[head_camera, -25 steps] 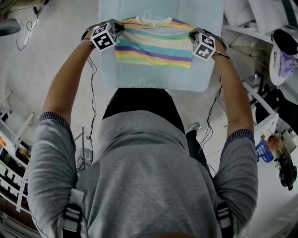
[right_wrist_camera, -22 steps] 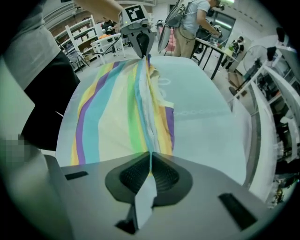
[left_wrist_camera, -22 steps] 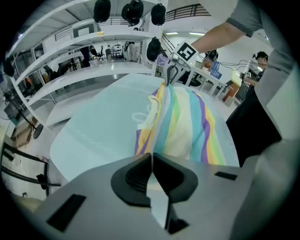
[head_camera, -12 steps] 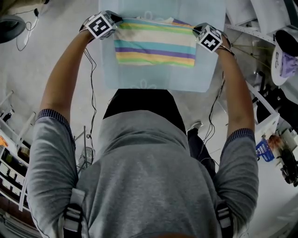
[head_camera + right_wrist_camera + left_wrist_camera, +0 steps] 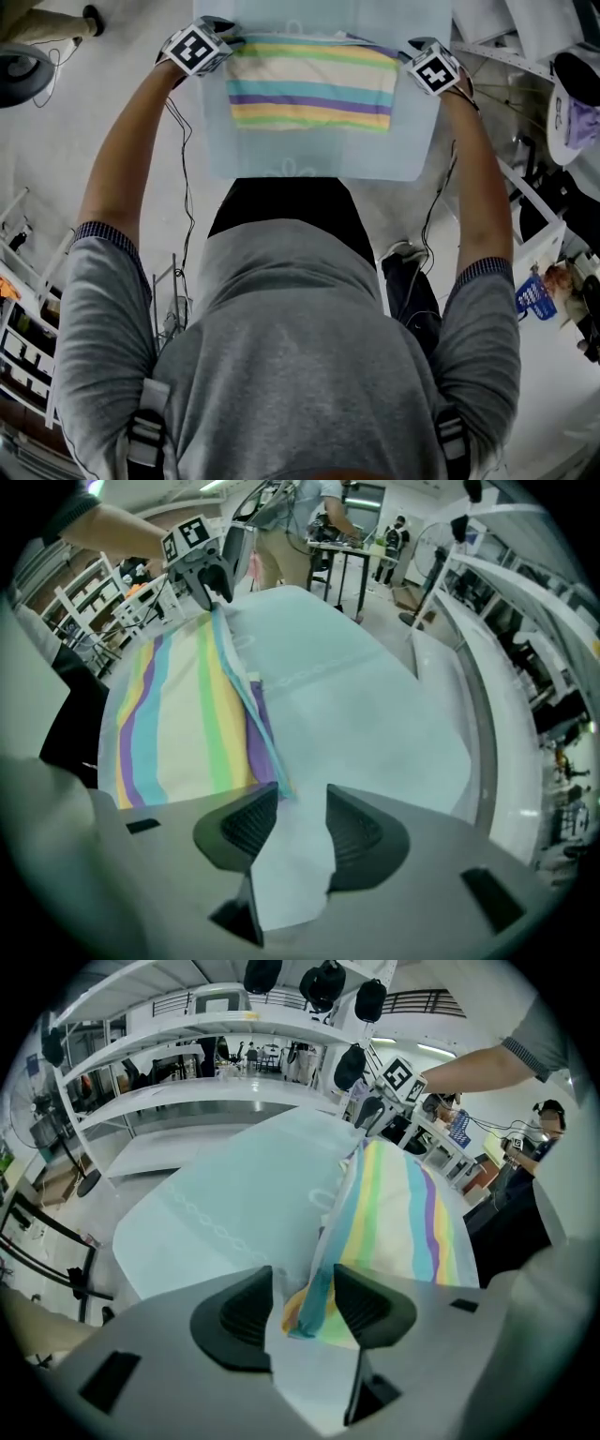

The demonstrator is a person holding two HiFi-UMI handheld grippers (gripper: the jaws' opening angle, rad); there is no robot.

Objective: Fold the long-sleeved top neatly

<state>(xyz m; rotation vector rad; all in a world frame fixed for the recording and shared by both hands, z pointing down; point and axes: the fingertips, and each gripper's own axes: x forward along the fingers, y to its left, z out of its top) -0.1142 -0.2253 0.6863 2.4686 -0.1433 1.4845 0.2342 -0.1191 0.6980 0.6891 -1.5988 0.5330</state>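
Striped cloth of the long-sleeved top (image 5: pixel 311 82) lies as a flat folded band at the far end of the pale blue counter (image 5: pixel 309 155), and the neckline that showed a second ago is now covered by the layer brought over it. Both tools have just been opening: the left tool (image 5: pixel 302 1283) has its jaws apart with the top's corner loose between them, while the right tool (image 5: pixel 301 799) stands apart over bare counter, the cloth's edge just beside it. I'd judge this fold is laid and released, leaving only tidying or another fold.
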